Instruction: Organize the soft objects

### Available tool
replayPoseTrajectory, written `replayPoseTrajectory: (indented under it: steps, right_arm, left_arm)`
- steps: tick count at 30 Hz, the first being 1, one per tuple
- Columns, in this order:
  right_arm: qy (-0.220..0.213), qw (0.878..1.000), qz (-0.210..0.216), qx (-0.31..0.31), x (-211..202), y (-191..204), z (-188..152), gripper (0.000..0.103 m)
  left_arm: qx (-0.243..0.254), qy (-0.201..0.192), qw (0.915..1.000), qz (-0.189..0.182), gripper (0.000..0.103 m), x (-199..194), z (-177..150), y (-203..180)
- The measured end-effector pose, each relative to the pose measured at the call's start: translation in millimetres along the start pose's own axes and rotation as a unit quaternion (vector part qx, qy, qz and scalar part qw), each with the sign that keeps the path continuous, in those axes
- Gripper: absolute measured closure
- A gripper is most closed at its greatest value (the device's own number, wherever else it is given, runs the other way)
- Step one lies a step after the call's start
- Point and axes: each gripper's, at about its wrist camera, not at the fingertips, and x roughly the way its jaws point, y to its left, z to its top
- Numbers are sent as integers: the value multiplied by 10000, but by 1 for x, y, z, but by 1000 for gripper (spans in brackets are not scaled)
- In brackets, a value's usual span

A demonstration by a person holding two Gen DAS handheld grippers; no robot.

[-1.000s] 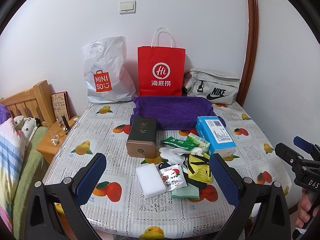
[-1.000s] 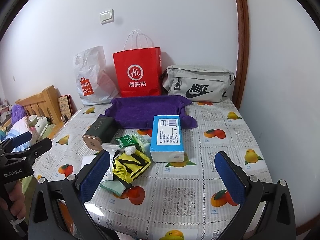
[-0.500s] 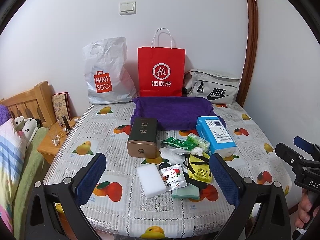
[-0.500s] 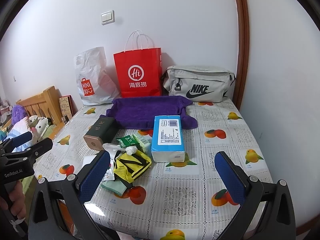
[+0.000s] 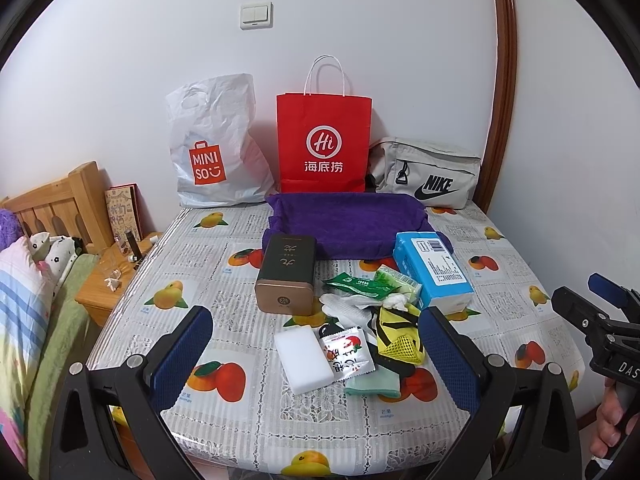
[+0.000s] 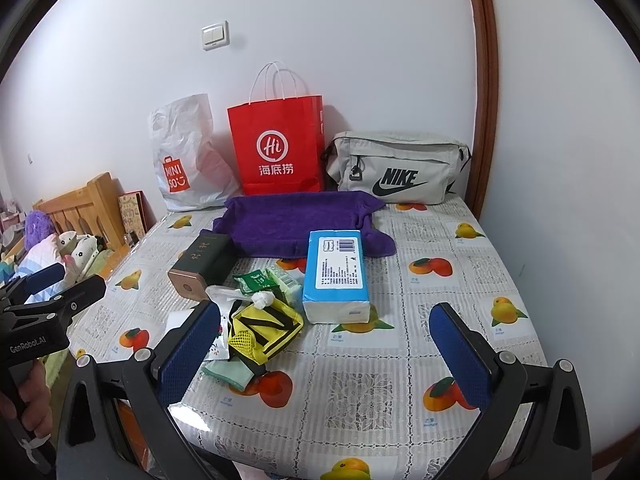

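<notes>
Along the table's far edge stood a Miniso bag, a red paper bag and a grey pouch, contents hidden. A brown box flanked the soft pile: sponge, yellow mesh bag, tissue pack, purple towel. My left gripper and right gripper hung released, near edge

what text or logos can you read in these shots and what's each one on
"MINISO": white plastic bag.
"Hi" with "海底捞": red paper bag.
"NIKE": grey waist bag.
"GenRobot.AI": left hand-held gripper.
"DAS", cut off at the frame edge: right hand-held gripper.
Gold characters on the dark tin, print and barcode on the blue tissue pack, and red sachet lettering: too small to read.
</notes>
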Motion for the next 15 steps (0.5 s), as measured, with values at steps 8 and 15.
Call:
replayPoseTrajectory:
  steps: [8, 15]
  right_arm:
    - [-9, 10000, 4, 4, 0, 0, -1, 0]
    - [-11, 10000, 16, 2, 0, 0, -2, 0]
  left_arm:
    - [10, -6, 10000, -3, 0, 0, 0, 0]
    - [5, -3, 10000, -10, 0, -1, -1, -1]
